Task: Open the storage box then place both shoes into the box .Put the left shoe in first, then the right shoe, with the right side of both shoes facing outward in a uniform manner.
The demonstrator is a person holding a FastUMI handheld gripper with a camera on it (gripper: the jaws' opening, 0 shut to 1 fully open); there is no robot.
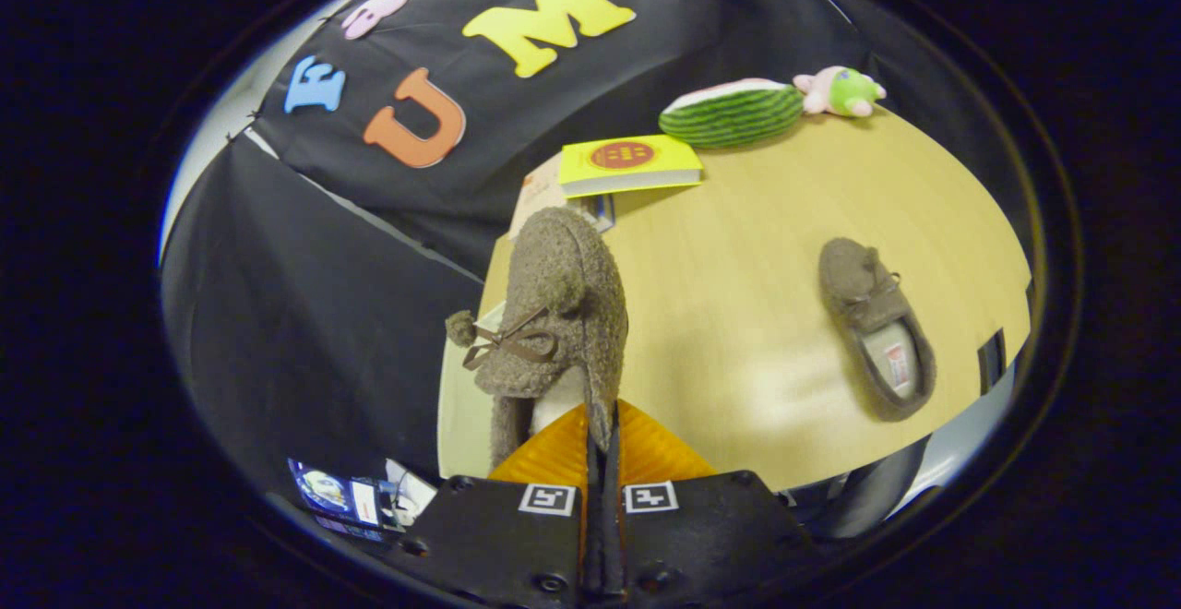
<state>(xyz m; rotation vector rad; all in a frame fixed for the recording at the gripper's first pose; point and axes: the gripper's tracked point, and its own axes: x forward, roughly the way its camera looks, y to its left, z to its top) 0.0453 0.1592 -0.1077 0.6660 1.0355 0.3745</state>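
Woolly grey-brown fabric sits pinched between my two fingers [602, 447]: I am holding one shoe [554, 314], a fuzzy slipper, by the rim of its opening. My jaws are drawn nearly together, with only the thin edge of the slipper's collar between them, one finger inside the opening and one outside. The slipper stands up ahead of me, toe pointing far, lifted clear of the wooden table [738, 295]; its brown ribbon bow and small pompom [459, 328] hang out on the left side, and the pale lining shows just above my fingers. To the right, well apart from the held one, the second shoe [876, 328] lies flat on the table, sole down, its opening toward the near edge and a small tag visible inside. Farther off, at the far side of the table, a yellow book [632, 164] lies flat, with something pale partly tucked beside and under it that I cannot make out. Beyond the book, a watermelon-slice plush [733, 113] lies on the far rim, and a small pink and green plush toy [844, 92] lies just to its right, touching or nearly so. Black cloth [304, 314] hangs behind and to the left of the table.
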